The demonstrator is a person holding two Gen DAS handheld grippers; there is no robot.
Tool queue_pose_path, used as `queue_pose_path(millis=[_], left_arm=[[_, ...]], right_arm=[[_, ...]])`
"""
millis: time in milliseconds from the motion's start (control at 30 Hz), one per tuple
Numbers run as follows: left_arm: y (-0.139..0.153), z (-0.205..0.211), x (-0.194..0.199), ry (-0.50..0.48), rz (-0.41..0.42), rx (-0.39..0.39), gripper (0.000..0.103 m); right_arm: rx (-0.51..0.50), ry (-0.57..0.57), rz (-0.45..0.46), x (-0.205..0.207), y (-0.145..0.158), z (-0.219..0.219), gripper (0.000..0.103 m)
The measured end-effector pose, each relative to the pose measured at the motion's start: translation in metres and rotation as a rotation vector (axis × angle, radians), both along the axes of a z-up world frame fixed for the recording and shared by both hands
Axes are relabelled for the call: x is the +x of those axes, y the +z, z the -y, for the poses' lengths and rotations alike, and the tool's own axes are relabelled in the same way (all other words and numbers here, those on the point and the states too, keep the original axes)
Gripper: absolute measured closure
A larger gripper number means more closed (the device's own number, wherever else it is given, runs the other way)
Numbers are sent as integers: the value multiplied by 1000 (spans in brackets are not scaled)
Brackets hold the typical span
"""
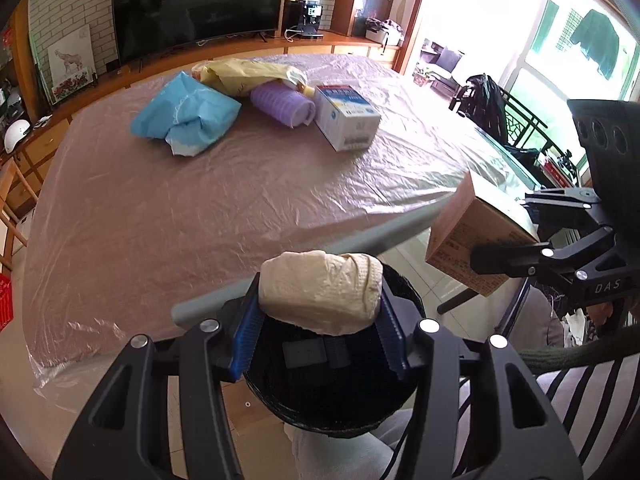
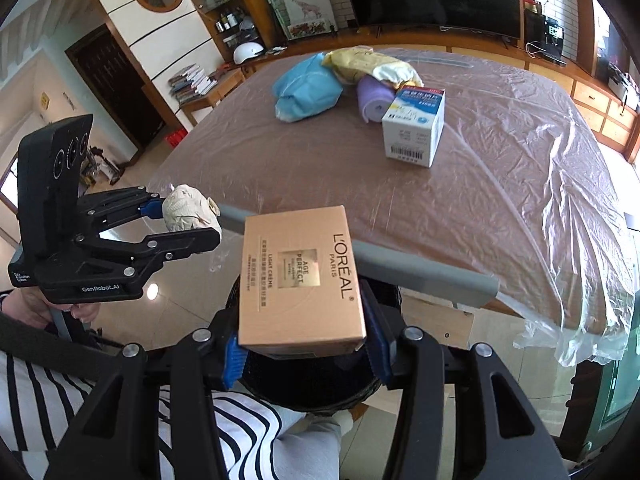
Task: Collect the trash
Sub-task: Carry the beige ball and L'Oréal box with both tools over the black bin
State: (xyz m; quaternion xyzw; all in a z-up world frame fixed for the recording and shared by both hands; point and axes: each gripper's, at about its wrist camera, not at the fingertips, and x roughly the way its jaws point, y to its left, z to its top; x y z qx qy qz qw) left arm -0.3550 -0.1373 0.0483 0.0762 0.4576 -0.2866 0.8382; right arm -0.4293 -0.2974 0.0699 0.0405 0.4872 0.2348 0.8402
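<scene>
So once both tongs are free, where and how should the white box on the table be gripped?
Grip the white box across its two long side faces, coming from above. It lies flat with its barcode end toward the near edge; the right side is clear, but the purple roll sits against its left, so slip that finger in carefully.

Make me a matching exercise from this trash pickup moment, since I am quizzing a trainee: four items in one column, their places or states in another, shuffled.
Items:
1. cream paper wad
2. L'Oreal box
3. white and blue carton
4. blue crumpled bag

Places or states:
A. lying on the table, leftmost of the pile
B. gripped in the left tool above the black bin
C. standing on the table, nearest the edge
D. gripped in the right tool

Pairs: 1-B, 2-D, 3-C, 4-A
</scene>
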Motion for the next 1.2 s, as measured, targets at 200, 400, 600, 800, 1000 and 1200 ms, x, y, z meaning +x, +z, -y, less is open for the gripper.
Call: queue_pose_path(millis=[200, 400, 600, 800, 1000, 1200], left_arm=[[-13, 4, -12, -29, -26, 28, 51], [-26, 9, -21, -42, -49, 53, 51], [-39, 12, -23, -53, -72, 80, 51], [-54, 16, -22, -55, -84, 115, 51], [-67, 17, -16, -30, -101, 126, 51], [-75, 20, -14, -20, -103, 141, 51]], right_arm=[[-19, 27, -41, -6, -14, -6, 55], [-35, 45, -81, -9, -32, -11, 55], [-68, 65, -103, -8, -46, -18, 55], [-110, 81, -110, -8, -57, -22, 55], [-138, 86, -100, -2, -66, -26, 55], [-150, 78, -103, 3, -76, -31, 55]])
